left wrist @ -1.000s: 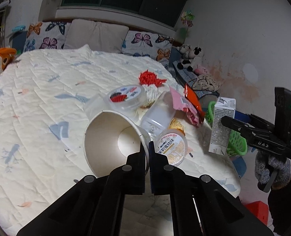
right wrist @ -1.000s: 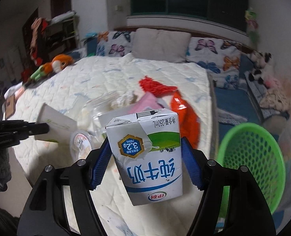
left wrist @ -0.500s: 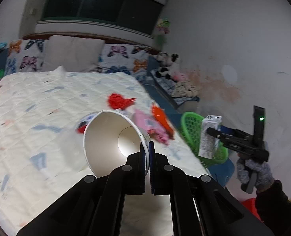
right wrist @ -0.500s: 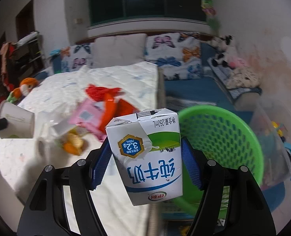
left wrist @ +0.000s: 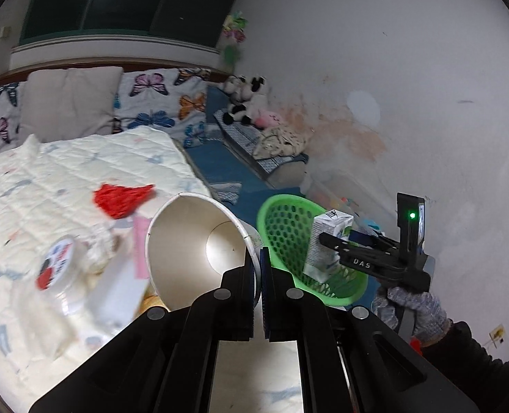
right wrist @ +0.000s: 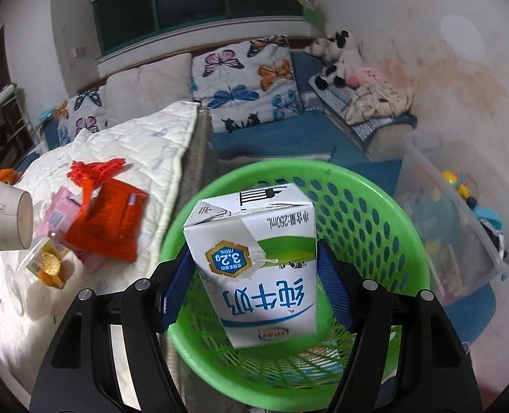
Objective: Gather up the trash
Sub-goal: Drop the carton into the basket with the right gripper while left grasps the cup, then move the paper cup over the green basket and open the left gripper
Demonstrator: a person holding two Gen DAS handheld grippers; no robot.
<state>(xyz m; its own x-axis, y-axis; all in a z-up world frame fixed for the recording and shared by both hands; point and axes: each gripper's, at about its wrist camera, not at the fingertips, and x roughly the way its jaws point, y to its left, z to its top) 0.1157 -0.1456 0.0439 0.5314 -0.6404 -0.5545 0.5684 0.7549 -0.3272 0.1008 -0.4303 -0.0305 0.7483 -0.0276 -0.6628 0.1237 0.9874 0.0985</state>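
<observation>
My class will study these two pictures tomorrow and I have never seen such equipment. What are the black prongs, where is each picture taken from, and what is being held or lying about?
No robot is here: a person holds a two-finger gripper in each hand, and a fisheye camera on each looks forward along its fingers.

The left wrist view shows the left gripper pinching the rim of a white paper cup. The same view shows the gloved right hand at the right.

The right wrist view shows the right gripper clamping a milk carton over a green basket that stands beside the bed.

More trash lies on the white quilt: an orange packet, a pink wrapper, a red frilly piece and a lidded tub.
</observation>
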